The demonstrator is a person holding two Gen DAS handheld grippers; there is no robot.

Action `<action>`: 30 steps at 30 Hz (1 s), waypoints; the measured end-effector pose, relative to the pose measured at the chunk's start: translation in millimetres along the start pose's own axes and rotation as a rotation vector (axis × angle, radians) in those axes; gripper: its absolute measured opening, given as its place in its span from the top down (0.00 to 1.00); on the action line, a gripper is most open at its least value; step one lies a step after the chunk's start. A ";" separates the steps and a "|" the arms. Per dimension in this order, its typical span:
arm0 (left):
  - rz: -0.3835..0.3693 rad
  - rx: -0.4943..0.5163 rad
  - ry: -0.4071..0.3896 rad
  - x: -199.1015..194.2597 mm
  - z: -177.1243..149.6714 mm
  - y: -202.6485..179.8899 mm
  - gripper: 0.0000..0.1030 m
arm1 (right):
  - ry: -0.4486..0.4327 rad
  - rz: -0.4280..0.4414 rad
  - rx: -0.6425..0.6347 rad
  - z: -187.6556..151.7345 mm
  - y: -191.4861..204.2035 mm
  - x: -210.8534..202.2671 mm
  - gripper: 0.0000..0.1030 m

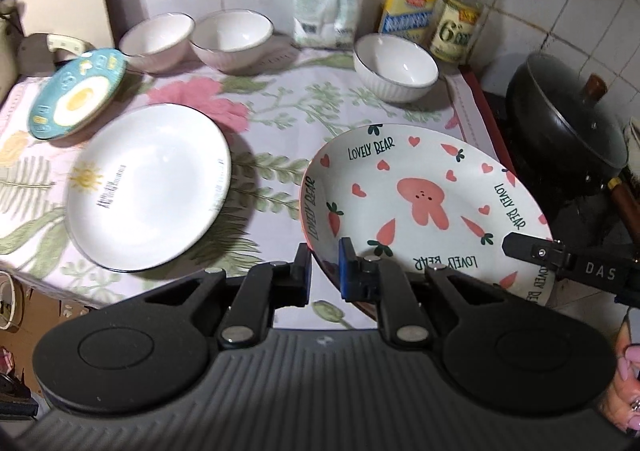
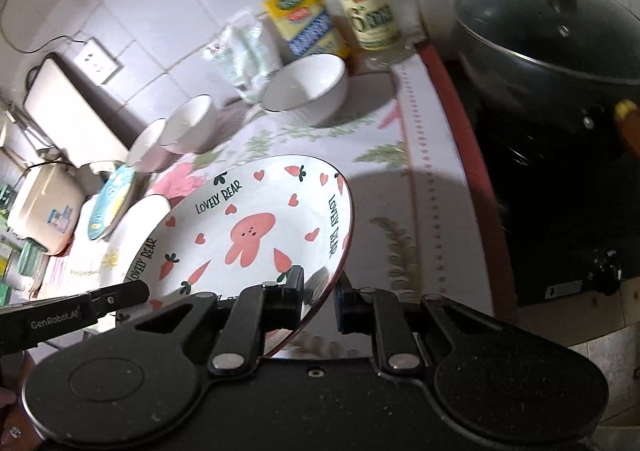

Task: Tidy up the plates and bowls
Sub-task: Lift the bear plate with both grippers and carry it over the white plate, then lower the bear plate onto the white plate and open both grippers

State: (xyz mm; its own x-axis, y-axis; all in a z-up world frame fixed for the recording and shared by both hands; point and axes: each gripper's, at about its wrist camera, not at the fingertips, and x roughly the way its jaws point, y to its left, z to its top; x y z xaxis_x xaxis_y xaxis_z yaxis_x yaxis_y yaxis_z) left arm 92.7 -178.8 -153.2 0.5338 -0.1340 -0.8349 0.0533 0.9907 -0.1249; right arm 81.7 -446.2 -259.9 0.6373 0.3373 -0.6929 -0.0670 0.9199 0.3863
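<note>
A white plate with pink bunny, carrots and "LOVELY BEAR" lettering (image 1: pixel 420 187) (image 2: pixel 256 227) hangs tilted above the floral cloth, held by both grippers. My left gripper (image 1: pixel 325 263) is shut on its near-left rim, and my right gripper (image 2: pixel 320 291) is shut on its near-right rim. Each gripper shows in the other's view: the right finger (image 1: pixel 524 245) and the left finger (image 2: pixel 120 297). A white plate with a sun print (image 1: pixel 148 187) lies at left, a teal fried-egg plate (image 1: pixel 78 93) leans behind it. Three white bowls (image 1: pixel 158 39) (image 1: pixel 232 37) (image 1: pixel 396 65) stand at the back.
Two oil bottles (image 1: pixel 412 3) (image 1: pixel 464 7) and a white bag (image 1: pixel 328 7) stand against the tiled wall. A black lidded pot (image 1: pixel 568 119) sits on the stove at right. A beige appliance (image 2: pixel 44 211) is at far left. The counter's front edge runs just below the grippers.
</note>
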 end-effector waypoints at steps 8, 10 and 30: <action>-0.001 -0.053 -0.050 -49.5 2.9 43.8 0.89 | -0.006 0.038 -0.033 4.2 54.2 -16.9 0.81; -0.007 -0.071 -0.059 -58.6 1.8 57.2 0.89 | -0.008 0.042 -0.052 4.3 68.3 -19.0 0.81; 0.004 -0.093 -0.099 -78.8 9.4 199.7 0.89 | -0.018 0.073 -0.137 -5.9 205.8 19.9 0.81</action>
State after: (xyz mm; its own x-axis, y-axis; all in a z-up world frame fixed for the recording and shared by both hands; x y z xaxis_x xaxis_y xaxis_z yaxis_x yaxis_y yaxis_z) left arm 69.2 29.8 -107.3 0.6147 -0.1223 -0.7792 -0.0255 0.9843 -0.1746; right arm 76.0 -249.0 -197.8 0.6401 0.4018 -0.6548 -0.2167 0.9122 0.3478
